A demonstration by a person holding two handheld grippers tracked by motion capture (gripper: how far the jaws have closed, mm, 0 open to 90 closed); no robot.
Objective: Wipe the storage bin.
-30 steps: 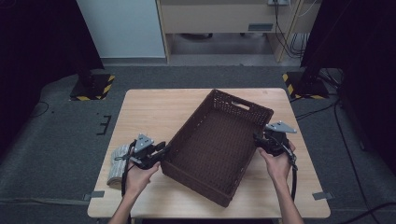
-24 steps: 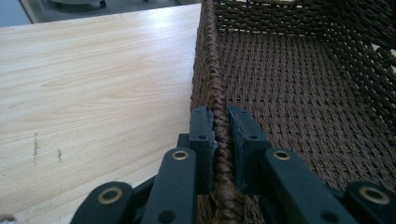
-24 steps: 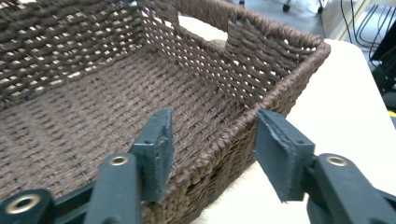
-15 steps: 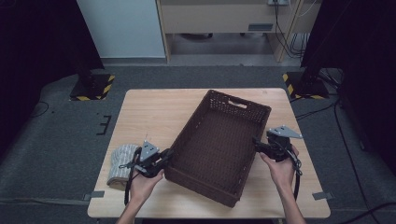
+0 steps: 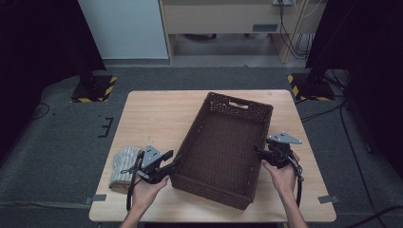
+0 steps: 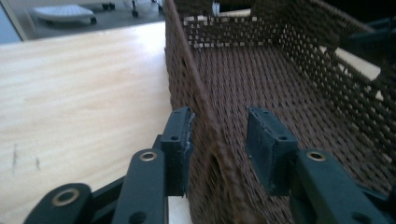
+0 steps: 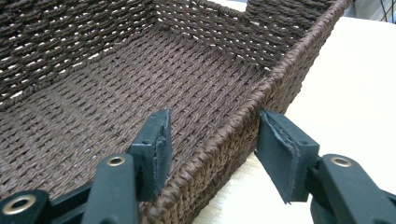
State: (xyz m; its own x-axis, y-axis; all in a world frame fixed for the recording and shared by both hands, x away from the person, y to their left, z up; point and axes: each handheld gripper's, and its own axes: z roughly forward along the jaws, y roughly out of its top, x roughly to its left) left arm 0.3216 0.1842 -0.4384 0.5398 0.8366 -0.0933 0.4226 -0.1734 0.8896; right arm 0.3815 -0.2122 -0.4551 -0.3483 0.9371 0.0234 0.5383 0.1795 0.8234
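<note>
A dark brown wicker basket [image 5: 223, 147] lies at an angle on the wooden table [image 5: 157, 114], and nothing lies inside it. My left gripper [image 5: 175, 164] stands open astride the basket's left long wall [image 6: 191, 88] near the front corner. In the left gripper view [image 6: 219, 126] one pad [image 6: 180, 140] is outside the wall and the other is inside. My right gripper [image 5: 259, 152] is open too, astride the right long wall [image 7: 261, 98]. Its inner pad [image 7: 156, 149] sits over the woven floor, with the outer one above the table [image 7: 355, 93].
A folded grey cloth [image 5: 124, 165] lies on the table just left of my left hand, near the front left corner. Bare wood stretches to the far left of the basket. The table's edges are close behind both hands.
Both hands have drawn slightly toward the near edge, and the basket's near end has shifted a little to the right. More of the grey cloth now shows.
</note>
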